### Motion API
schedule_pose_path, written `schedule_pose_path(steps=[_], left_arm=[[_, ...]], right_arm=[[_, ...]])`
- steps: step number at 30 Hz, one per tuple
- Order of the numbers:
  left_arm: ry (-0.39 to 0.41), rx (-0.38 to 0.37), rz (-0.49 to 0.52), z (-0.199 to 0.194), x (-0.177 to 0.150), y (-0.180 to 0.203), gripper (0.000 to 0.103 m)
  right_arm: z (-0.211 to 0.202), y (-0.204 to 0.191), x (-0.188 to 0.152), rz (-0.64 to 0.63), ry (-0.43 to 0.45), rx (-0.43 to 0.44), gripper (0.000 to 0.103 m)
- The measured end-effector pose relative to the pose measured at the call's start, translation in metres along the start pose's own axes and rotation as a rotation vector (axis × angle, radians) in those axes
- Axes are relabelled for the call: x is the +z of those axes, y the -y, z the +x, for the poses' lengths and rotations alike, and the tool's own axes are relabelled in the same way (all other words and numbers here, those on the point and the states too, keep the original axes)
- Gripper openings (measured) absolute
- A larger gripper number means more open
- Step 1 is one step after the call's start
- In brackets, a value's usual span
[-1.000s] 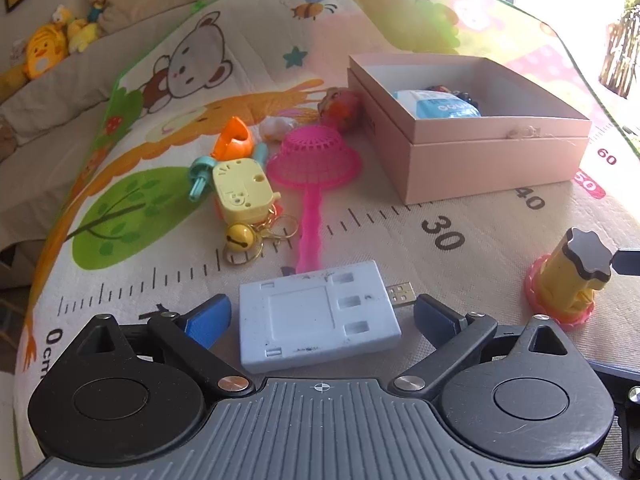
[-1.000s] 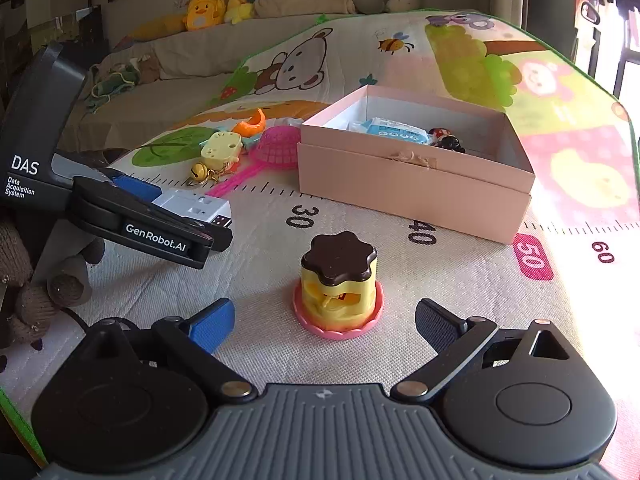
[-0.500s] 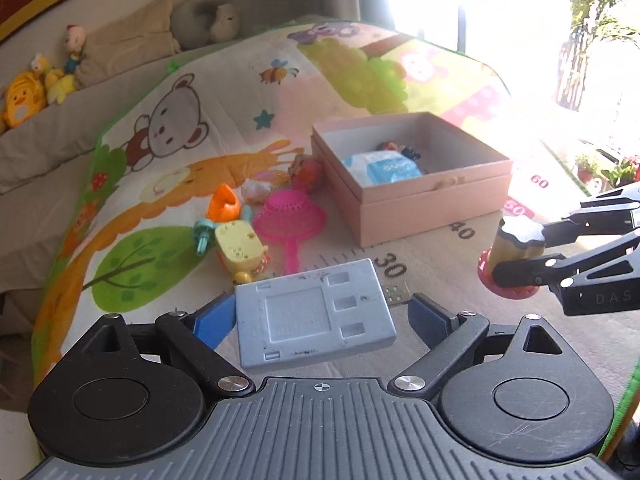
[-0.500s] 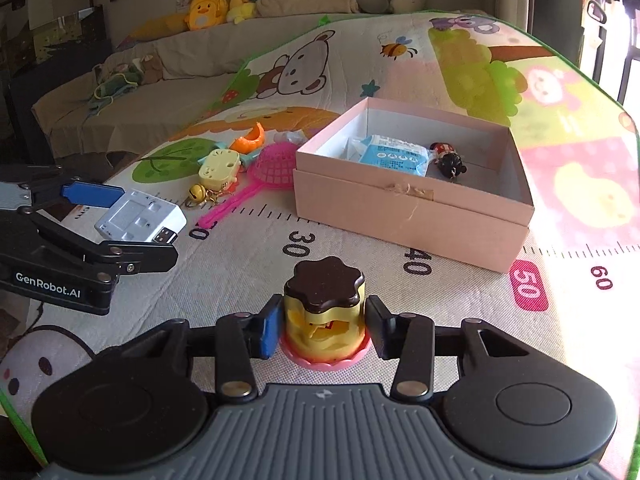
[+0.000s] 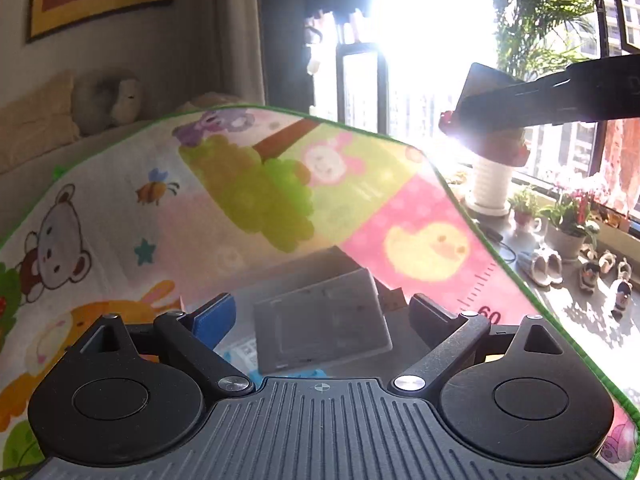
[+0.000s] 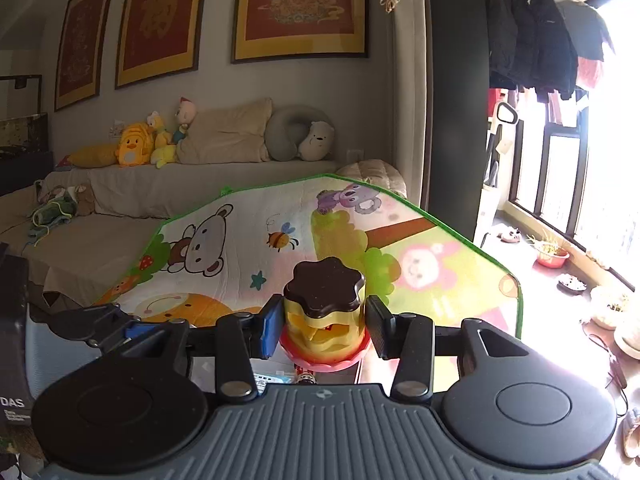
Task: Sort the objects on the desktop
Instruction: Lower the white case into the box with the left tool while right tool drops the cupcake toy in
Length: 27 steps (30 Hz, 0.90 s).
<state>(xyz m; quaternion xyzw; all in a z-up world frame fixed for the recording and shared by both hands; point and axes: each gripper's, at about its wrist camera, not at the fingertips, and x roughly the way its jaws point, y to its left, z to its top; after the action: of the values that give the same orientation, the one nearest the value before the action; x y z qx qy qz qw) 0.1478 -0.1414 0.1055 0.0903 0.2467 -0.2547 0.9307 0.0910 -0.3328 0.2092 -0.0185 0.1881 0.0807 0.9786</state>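
Jaws of the left gripper point(image 5: 320, 312) stand wide apart, and a flat grey box point(image 5: 322, 325) lies between them, tilted, with a gap on each side; I cannot tell if any pad touches it, so it looks free of their grip. Its blue pad point(image 5: 212, 320) is on the left side and the dark pad point(image 5: 430, 316) on the right side. Under the grey box a piece of a blue and white packet point(image 5: 246, 354) shows, but the container around it is too dark to make out. Behind is the colourful play mat point(image 5: 240, 200) with a bear, a bee and a yellow chick, and its far edge rises against the bright window. The right gripper point(image 6: 321, 326) has its jaws closed on a yellow toy cup point(image 6: 323, 316) with a dark brown flower-shaped lid and a pink base; the cup is upright and held above the mat. Just below the cup, a small red and black figure point(image 6: 306, 377) is partly visible. In the left wrist view the right gripper point(image 5: 480, 116) appears high at the upper right, in front of the window, with the pink base of the cup at its tip, strongly washed out by the sun. On the floor near the window stand potted plants point(image 5: 568, 220) and some shoes point(image 5: 544, 266).
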Motion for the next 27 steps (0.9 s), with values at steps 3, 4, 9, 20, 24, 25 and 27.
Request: schedule_pose_path(steps=[3,4,9,20,24,25,27], left_arm=[[-0.020,0.022,-0.037,-0.004,-0.022,-0.007,0.099],[-0.019,0.042,-0.045,-0.011,-0.031,-0.009,0.100],[-0.045,0.138,-0.084,-0.042,-0.073,-0.026,0.100],[-0.152,0.289,-0.147,-0.071,-0.141,-0.062,0.100],[-0.139,0.345,-0.183,-0.085,-0.154,-0.080,0.101],[-0.140,0.363,-0.190,-0.087,-0.158,-0.085,0.102],[-0.152,0.397,-0.218,-0.091,-0.166,-0.096,0.102]], right_arm=[[0.012,0.013,-0.012,0.017,-0.037,-0.018,0.044],[0.017,0.016,-0.018,0.023,-0.056,-0.010,0.044],[0.058,0.016,-0.039,0.088,-0.178,0.062,0.044],[0.155,-0.041,-0.020,0.100,-0.256,0.157,0.044],[0.173,-0.065,-0.009,0.055,-0.257,0.144,0.053],[0.171,-0.071,-0.008,0.051,-0.257,0.165,0.053],[0.168,-0.082,-0.010,0.037,-0.258,0.190,0.053]])
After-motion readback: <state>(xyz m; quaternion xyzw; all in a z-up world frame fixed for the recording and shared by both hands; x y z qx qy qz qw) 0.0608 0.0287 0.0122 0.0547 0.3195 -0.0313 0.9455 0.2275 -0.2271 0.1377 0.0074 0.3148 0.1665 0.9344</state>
